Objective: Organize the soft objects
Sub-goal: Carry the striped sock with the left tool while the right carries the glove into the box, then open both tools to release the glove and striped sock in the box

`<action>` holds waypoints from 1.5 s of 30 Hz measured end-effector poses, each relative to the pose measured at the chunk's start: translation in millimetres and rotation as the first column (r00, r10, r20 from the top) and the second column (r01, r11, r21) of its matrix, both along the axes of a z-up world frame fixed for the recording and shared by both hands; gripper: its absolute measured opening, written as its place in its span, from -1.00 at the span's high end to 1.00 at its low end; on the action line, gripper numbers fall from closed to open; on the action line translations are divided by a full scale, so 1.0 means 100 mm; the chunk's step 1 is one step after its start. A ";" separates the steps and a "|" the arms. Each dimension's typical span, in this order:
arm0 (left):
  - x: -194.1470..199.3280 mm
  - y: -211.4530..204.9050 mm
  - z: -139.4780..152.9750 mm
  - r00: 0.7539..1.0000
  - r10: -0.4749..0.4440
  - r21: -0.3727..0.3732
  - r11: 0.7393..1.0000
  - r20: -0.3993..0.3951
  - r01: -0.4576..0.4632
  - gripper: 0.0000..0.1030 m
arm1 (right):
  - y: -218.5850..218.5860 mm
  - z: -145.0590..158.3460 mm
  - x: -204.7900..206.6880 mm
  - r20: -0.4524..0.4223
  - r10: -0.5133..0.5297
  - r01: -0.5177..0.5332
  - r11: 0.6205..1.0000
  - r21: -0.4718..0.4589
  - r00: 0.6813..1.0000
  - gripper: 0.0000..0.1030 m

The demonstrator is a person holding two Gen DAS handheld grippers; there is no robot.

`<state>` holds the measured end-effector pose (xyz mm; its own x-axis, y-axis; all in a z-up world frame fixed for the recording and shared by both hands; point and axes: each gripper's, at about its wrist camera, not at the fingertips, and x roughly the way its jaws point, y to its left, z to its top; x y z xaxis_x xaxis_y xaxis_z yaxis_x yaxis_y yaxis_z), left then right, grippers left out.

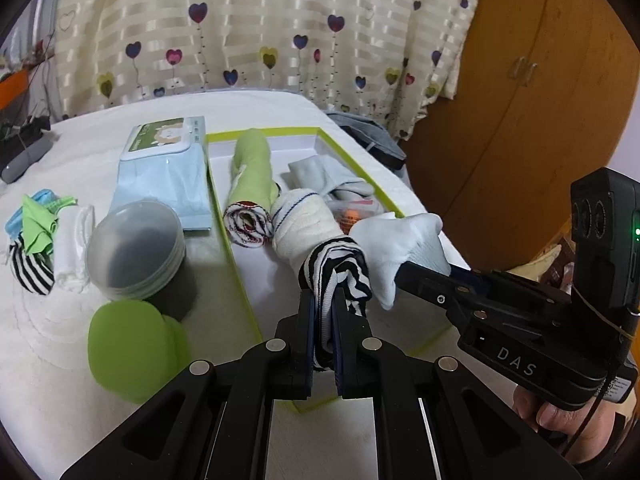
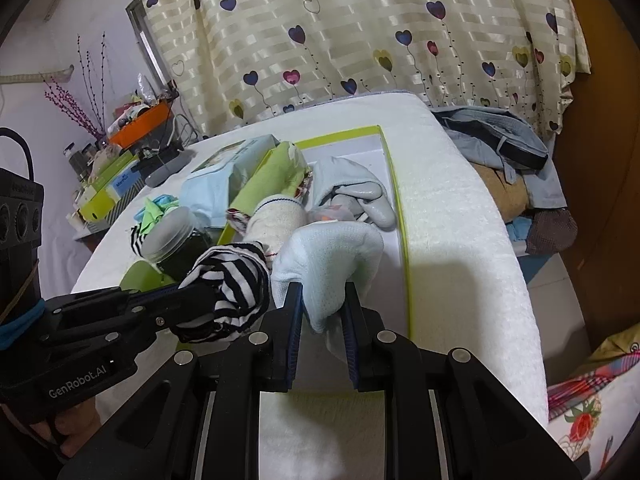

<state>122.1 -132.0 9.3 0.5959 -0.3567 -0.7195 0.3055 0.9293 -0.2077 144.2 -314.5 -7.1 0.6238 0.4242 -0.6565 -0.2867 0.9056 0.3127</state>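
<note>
Clamped in my left gripper [image 1: 323, 320] was the striped sock [image 1: 340, 268]; my right gripper [image 2: 322, 320] pinched the white sock [image 2: 332, 256], both over the green-edged box [image 1: 224, 216]. I feared loose ends might snag the rolled socks [image 1: 296, 224] already inside.

Striped sock [image 1: 338, 268] and white glove [image 1: 400, 240] hang bunched above the green-rimmed box [image 1: 256, 320].

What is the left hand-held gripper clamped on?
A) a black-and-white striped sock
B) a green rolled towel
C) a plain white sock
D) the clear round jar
A: in the left wrist view the left hand-held gripper is shut on the black-and-white striped sock, while the right hand-held gripper holds the white sock.
</note>
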 end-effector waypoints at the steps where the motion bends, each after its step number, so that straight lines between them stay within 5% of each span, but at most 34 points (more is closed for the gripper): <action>1: 0.02 0.00 -0.01 1.000 0.005 0.003 1.000 0.000 -0.005 0.86 | 0.01 -0.01 0.03 -0.002 -0.001 0.001 1.000 -0.002 1.000 0.61; 21: 0.46 -0.05 -0.05 0.995 0.102 0.041 0.994 0.018 -0.103 0.86 | 0.11 -0.02 0.59 -0.002 0.006 -0.006 1.000 -0.018 1.000 0.59; 24: 0.44 -0.05 -0.06 0.995 0.096 0.028 0.995 0.006 -0.096 0.85 | 0.10 -0.02 0.56 -0.001 -0.003 0.003 0.999 -0.032 1.000 0.49; 28: 0.38 -0.01 -0.01 0.995 0.098 0.020 0.995 0.022 -0.098 0.82 | 0.12 0.03 0.45 0.024 -0.003 0.004 0.998 -0.057 1.000 0.04; 45: 0.02 0.14 0.19 0.991 0.108 0.021 0.994 0.081 -0.110 0.66 | 0.10 0.28 0.00 0.089 -0.033 0.039 0.997 -0.074 0.996 0.04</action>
